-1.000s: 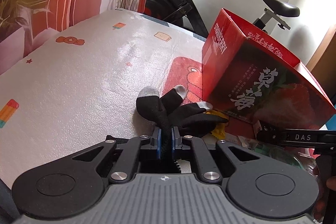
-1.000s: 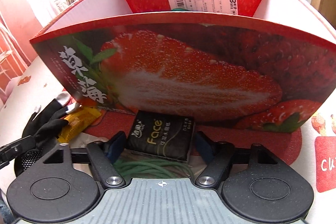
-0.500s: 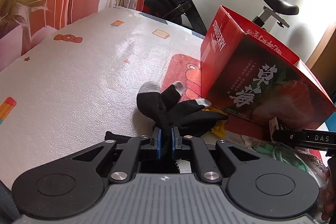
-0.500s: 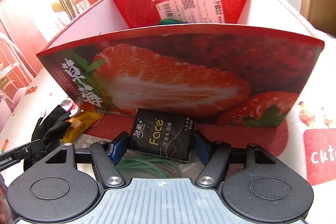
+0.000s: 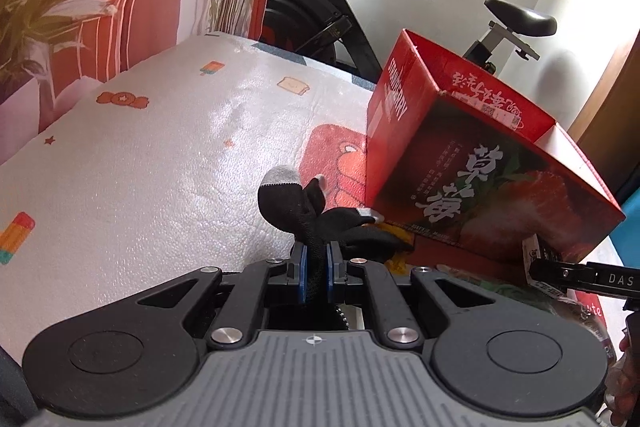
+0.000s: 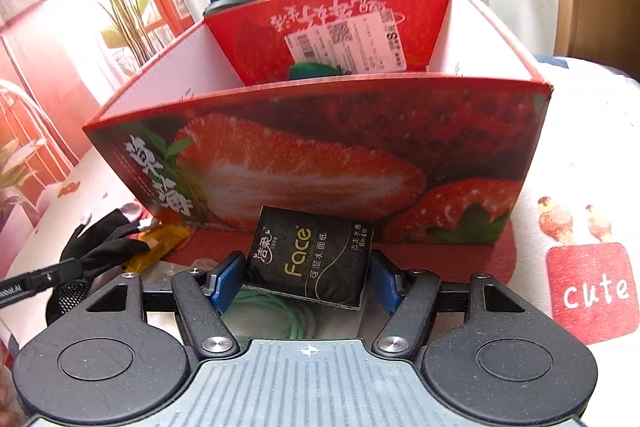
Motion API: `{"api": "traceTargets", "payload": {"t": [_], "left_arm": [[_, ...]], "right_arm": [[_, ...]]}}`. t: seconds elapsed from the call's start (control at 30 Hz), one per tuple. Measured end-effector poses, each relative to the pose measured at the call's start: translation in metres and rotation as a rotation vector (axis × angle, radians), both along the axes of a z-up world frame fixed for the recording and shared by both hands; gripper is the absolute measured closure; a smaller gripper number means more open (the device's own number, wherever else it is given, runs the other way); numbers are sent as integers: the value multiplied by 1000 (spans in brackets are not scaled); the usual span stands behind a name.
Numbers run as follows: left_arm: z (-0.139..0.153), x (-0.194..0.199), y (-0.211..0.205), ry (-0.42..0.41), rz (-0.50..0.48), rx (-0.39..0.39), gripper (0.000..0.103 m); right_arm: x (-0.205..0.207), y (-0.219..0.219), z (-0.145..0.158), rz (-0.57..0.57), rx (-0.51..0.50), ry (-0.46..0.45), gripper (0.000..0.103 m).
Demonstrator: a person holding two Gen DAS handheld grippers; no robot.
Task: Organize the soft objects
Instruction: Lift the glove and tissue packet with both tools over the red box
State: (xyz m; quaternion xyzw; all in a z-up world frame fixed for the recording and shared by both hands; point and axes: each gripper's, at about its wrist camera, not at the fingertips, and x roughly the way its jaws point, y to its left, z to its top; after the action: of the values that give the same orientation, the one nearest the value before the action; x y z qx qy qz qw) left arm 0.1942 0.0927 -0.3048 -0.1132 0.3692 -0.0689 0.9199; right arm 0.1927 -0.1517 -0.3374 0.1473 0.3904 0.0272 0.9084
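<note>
Black tissue pack (image 6: 308, 261) sits clamped between the right gripper (image 6: 306, 279) pads, clear of the surface, just in front of the strawberry box (image 6: 320, 163) near wall. Black glove (image 5: 316, 223) is pinched tight in the left gripper (image 5: 315, 273), at the box's left corner. To do well: lift the pack above the rim before moving forward, keep it level, release only inside. The box stands on a white cartoon-print cover (image 5: 140, 163); an exercise bike (image 5: 320, 19) stands behind it.
</note>
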Motion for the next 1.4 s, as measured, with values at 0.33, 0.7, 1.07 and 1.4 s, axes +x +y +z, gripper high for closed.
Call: {"api": "traceTargets", "payload": {"t": [0.33, 0.7, 1.07, 1.4], "left_arm": [[64, 5, -11, -150, -78, -23, 93], [132, 9, -48, -308, -198, -61, 93], [141, 50, -79, -274, -214, -115, 93], [122, 98, -107, -208, -231, -29, 93]], "right_arm": [[-12, -8, 33, 14, 11, -106, 40], [-24, -19, 84, 17, 13, -252, 40], [4, -46, 102, -28, -54, -299, 40], [57, -60, 79, -44, -78, -210, 40]]}}
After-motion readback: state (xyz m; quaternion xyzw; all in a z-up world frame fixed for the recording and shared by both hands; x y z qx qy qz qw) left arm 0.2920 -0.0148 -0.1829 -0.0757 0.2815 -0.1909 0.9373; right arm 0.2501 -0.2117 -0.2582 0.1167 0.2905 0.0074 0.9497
